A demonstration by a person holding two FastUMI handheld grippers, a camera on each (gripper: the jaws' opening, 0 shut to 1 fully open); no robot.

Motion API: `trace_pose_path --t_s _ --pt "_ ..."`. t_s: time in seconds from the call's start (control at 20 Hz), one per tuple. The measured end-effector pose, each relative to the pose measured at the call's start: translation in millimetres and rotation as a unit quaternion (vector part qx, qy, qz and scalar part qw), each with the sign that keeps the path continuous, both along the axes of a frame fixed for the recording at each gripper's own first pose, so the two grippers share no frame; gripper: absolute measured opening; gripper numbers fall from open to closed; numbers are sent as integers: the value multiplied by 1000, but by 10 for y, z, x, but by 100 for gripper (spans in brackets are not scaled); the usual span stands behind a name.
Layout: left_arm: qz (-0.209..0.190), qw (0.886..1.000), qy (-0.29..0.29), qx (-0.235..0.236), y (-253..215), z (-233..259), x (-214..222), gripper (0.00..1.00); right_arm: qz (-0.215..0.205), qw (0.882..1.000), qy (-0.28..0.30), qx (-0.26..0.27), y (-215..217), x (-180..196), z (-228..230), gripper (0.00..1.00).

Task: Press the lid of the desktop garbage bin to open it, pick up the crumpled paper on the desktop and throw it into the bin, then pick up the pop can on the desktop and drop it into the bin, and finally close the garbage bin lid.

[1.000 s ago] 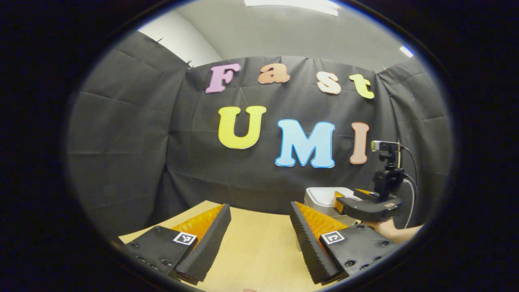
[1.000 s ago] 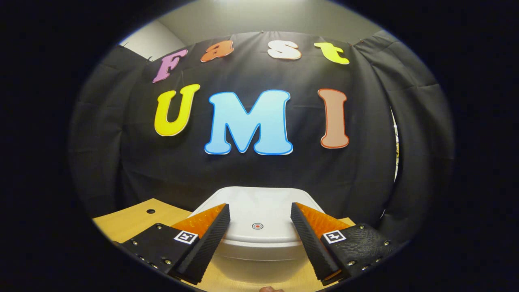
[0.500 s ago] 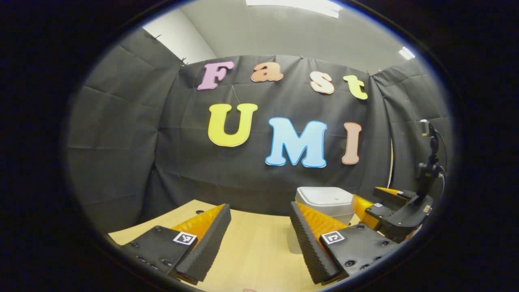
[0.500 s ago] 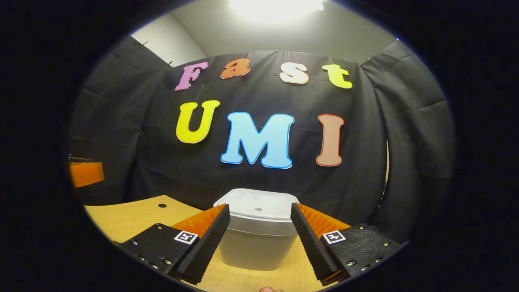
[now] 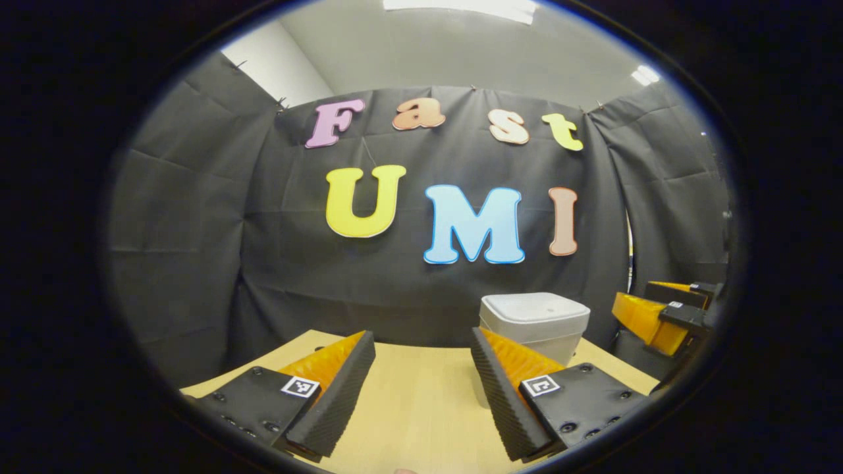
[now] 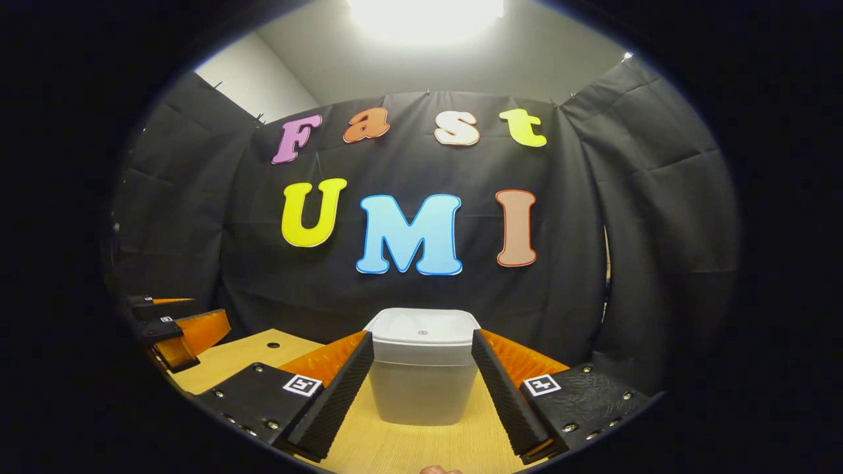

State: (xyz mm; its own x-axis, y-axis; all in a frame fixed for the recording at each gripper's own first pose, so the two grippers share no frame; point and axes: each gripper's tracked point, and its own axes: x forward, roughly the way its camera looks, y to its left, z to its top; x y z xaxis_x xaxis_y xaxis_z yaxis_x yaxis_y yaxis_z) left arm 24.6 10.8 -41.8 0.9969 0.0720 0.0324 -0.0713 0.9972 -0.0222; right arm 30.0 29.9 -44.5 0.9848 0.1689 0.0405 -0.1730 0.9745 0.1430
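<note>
Right gripper view, closed bin (image 6: 421,368), unlabelled lid (image 6: 422,327)

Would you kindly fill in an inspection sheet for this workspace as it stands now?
Surface: wooden desktop, small hole near its left edge.
Job's things: white garbage bin upright, lid closed; paper and can nothing seen.
Clutter: nothing seen.
Grippers: right hand-held gripper open, short of the bin; left hand-held gripper open over the desktop.
Cables: nothing seen.
Surroundings: black cloth wall, ceiling light.
</note>
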Motion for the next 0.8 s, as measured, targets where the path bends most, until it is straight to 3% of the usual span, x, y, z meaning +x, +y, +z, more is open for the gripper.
trace_pose_path --t_s 0.35,0.8 --pt "-31 999 -17 19 -43 42 75 95 -22 999 12 -21 33 -168 10 95" --pt "-54 998 -31 20 -345 161 96 94 -23 1000 15 14 -75 -328 147 95"
